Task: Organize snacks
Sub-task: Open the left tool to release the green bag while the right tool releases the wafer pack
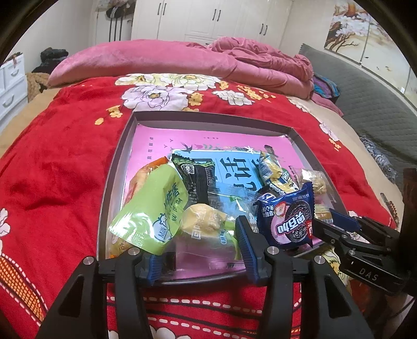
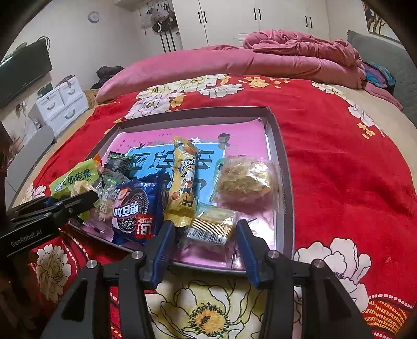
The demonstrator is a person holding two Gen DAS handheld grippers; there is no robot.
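Wrapped snacks, among them a blue cookie packet (image 1: 286,216), are piled inside a shallow grey cardboard tray (image 2: 282,167) on the red flowered bed cover (image 1: 60,167). The left hand-held gripper (image 1: 200,250) and the right hand-held gripper (image 2: 206,245) are held spread at the tray's near rim, nothing being pinched.

A home bedroom: a bed (image 2: 338,161) under a red flowered blanket (image 1: 65,161), pink quilt (image 1: 260,60), white wardrobes (image 1: 208,18), drawers (image 2: 62,104), a wall clock (image 2: 93,16) and a TV (image 2: 23,70).
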